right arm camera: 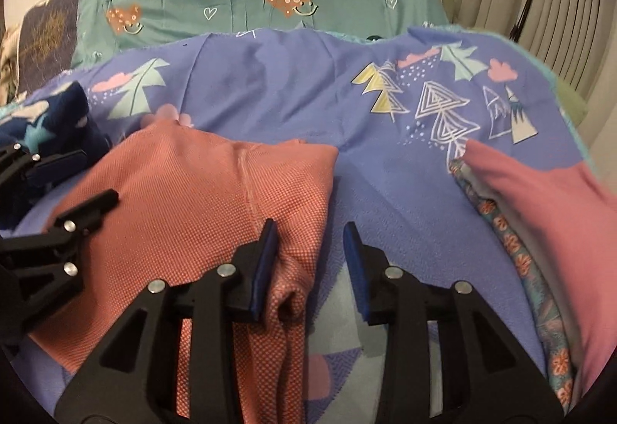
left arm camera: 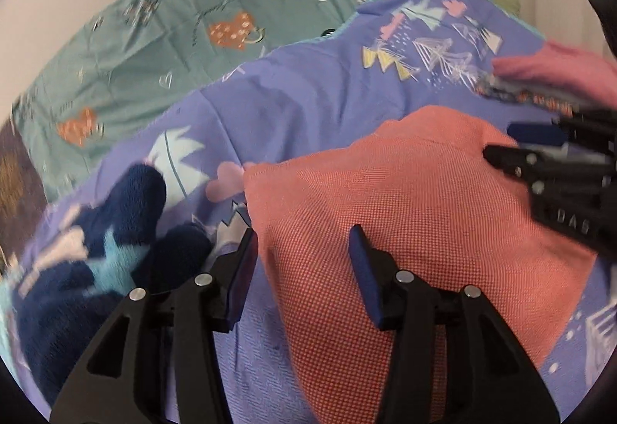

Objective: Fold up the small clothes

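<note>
Right wrist view: coral knit garment (right arm camera: 200, 192) flat on purple printed blanket (right arm camera: 293, 84), right gripper (right arm camera: 310, 262) open astride its right edge, left gripper (left arm camera: 302, 270) open over its left edge; advise pinching both edges evenly, lifting level before folding.

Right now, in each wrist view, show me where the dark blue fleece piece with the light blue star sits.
Left wrist view: the dark blue fleece piece lies at lower left, left of the left gripper.
Right wrist view: it shows only partly at the far left edge, beyond the other gripper's fingers.
Shared landmark: the coral waffle-knit garment on the purple blanket.
</note>
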A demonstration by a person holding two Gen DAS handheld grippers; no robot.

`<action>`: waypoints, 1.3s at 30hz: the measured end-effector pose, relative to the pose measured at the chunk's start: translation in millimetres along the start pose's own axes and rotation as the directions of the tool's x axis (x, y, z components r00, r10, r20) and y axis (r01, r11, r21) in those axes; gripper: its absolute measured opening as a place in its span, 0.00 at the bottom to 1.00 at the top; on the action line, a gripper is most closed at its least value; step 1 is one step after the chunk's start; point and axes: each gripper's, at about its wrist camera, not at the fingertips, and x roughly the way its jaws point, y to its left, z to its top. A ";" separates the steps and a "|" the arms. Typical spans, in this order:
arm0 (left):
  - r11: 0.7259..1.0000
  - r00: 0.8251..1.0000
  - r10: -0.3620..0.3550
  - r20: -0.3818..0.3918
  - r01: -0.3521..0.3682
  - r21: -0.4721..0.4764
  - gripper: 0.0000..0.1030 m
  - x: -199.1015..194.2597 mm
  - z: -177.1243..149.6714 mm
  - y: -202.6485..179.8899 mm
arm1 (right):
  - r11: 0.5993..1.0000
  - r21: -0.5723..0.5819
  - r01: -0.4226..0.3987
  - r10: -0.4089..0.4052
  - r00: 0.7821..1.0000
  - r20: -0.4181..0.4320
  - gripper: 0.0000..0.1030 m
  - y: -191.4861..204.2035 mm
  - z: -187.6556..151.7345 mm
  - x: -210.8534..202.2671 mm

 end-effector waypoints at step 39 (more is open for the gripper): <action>0.966 0.932 0.112 0.344 -0.022 -0.256 0.99 -380.5 -119.3 -40.2 | 0.972 0.235 -0.026 -0.046 0.954 0.296 0.98 5.0 -143.4 -377.6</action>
